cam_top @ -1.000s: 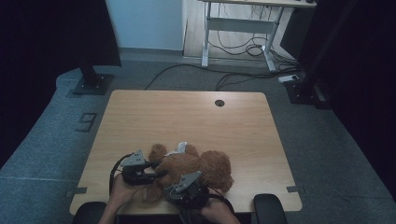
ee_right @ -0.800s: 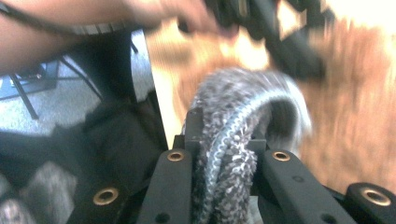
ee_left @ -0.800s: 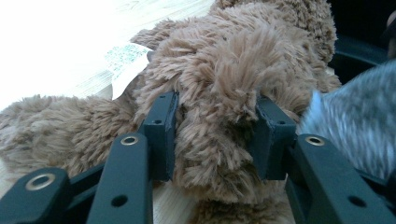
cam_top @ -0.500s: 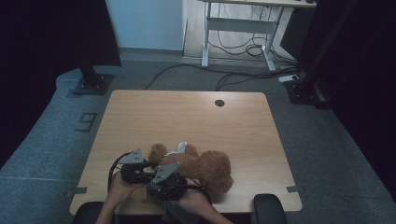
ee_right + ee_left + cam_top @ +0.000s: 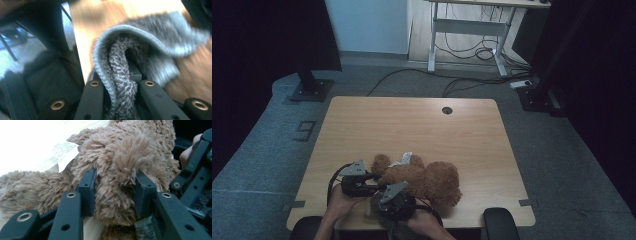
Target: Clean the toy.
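Observation:
A brown teddy bear (image 5: 427, 177) lies on its side near the front edge of the wooden table (image 5: 412, 125), a white label (image 5: 404, 159) on its far side. My left gripper (image 5: 373, 181) comes at it from the left. Its jaws are shut on a furry limb of the bear (image 5: 116, 170), and the left gripper (image 5: 116, 192) presses into the fur from both sides. My right gripper (image 5: 390, 198) sits just in front of the bear, close beside the left one. The right gripper (image 5: 120, 86) is shut on a fold of grey knitted cloth (image 5: 150, 37).
A round cable hole (image 5: 446, 109) lies near the table's far edge. Chair armrests (image 5: 501, 220) stand at the front corners. A desk frame (image 5: 472, 30) and cables lie on the floor beyond. The label (image 5: 63, 151) lies on the wood left of the bear.
My right gripper has moved left along the front of the bear, closer to the left gripper. The left gripper and the bear have stayed put.

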